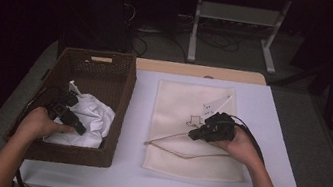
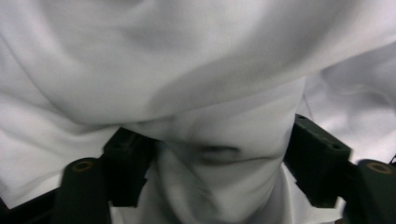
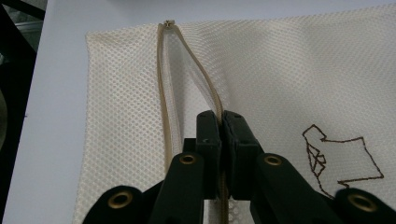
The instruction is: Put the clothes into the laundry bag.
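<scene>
From above, my left tongs (image 1: 79, 128) dip into the brown basket (image 1: 123, 97) over the white cloth (image 1: 95, 115); my right tongs (image 1: 193, 134) sit on the cream mesh bag (image 1: 177, 105), lying lengthwise away from me on the counter (image 1: 273, 141). Left gripper view: jaws wide apart, white cloth bunched between them. Right gripper view: jaws clamped tight on the bag's tan zipper edge (image 3: 205, 88), running straight ahead; brown stitched drawing (image 3: 336, 158), no readable writing.

Dim room around a lit white table

The table (image 1: 268, 140) has a wooden strip (image 1: 198, 71) along its far edge; beyond, a white metal frame (image 1: 236, 23) and loose cables (image 1: 213, 40) sit on grey floor (image 1: 301, 89).
</scene>
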Motion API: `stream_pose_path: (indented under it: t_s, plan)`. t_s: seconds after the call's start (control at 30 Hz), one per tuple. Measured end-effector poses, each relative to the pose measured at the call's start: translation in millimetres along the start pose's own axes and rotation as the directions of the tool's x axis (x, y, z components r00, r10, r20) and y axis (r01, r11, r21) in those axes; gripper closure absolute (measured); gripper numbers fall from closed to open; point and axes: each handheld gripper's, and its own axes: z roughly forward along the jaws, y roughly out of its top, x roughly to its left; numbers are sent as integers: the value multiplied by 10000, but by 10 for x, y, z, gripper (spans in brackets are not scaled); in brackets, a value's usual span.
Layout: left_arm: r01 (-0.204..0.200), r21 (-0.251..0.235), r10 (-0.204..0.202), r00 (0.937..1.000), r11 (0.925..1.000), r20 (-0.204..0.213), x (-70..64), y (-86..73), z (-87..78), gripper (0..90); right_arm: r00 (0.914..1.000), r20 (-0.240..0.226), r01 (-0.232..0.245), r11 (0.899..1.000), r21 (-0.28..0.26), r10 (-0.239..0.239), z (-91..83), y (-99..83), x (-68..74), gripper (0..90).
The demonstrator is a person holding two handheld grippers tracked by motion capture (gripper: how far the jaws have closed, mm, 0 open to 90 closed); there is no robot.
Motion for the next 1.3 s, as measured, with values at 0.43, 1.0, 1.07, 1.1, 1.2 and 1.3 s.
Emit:
stream_pose_path:
  t_s: [0.43,1.0,1.07,1.1,1.2,1.3]
  plan:
    - [318,-401,-298,9983,9987,498,97,-23,-28,567,10000,-38,-76,10000,-3,76,5,-9,-3,842]
    - [526,-1260,-326,9872,9906,1560,173,-72,-174,729,9996,-4,-295,9995,90,295,-19,-8,-67,843]
    - [622,-1422,-362,9833,9879,1784,185,-86,-205,733,9995,64,-309,9995,26,309,-42,0,-74,843]
    - [622,-1422,-362,9833,9879,1784,185,-86,-205,737,9994,88,-321,9995,-5,321,-53,2,-77,844]
    - [766,-1789,-344,9730,9809,2280,207,-114,-253,745,9990,135,-431,9990,-82,432,-88,-9,-99,846]
    - [909,-2011,-358,9643,9753,2626,219,-129,-279,751,9984,179,-542,9984,-167,545,-117,-20,-123,847]
